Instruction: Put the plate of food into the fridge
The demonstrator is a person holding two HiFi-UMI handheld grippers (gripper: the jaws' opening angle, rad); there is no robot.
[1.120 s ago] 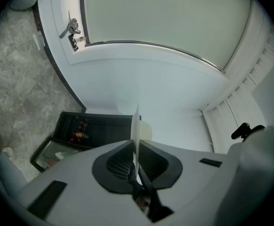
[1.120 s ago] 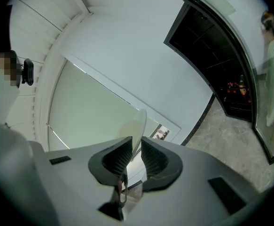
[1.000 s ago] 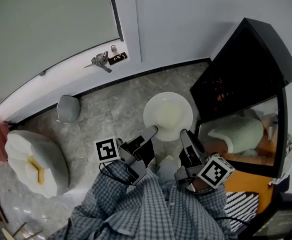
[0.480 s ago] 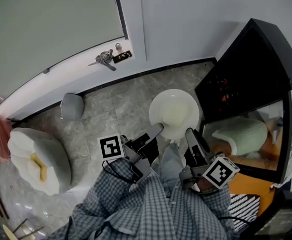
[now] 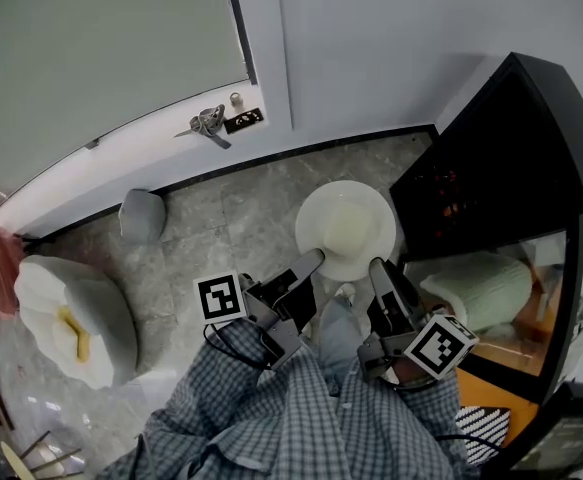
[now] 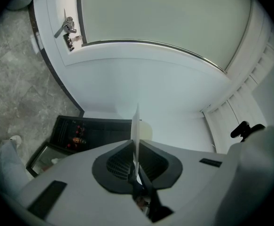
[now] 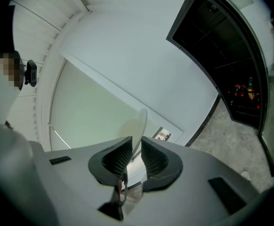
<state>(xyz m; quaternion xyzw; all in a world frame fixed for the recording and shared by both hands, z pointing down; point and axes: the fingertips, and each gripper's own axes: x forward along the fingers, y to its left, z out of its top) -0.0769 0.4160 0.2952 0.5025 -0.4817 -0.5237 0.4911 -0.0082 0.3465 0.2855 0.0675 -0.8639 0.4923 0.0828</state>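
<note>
A white plate [image 5: 346,230] with pale food in its middle hangs level above the stone floor. My left gripper [image 5: 311,259] is shut on its near-left rim and my right gripper [image 5: 378,266] is shut on its near-right rim. In the left gripper view the plate [image 6: 136,127] shows edge-on between the left gripper's [image 6: 137,160] jaws. In the right gripper view the plate [image 7: 139,125] is likewise pinched in the right gripper [image 7: 136,155]. The black fridge [image 5: 496,153] stands open just right of the plate, dark inside with bottles; it also shows as the fridge [image 6: 92,133] and the fridge [image 7: 223,55].
The fridge's glass door [image 5: 501,298] swings out at the right. A white door with a metal handle [image 5: 209,122] stands ahead. A grey object [image 5: 141,215] and a white cushion [image 5: 66,313] lie on the floor at left. The person's checked clothing [image 5: 291,413] fills the bottom.
The plate and both grippers have shifted slightly right, toward the open fridge. Both grips on the rim are unchanged.
</note>
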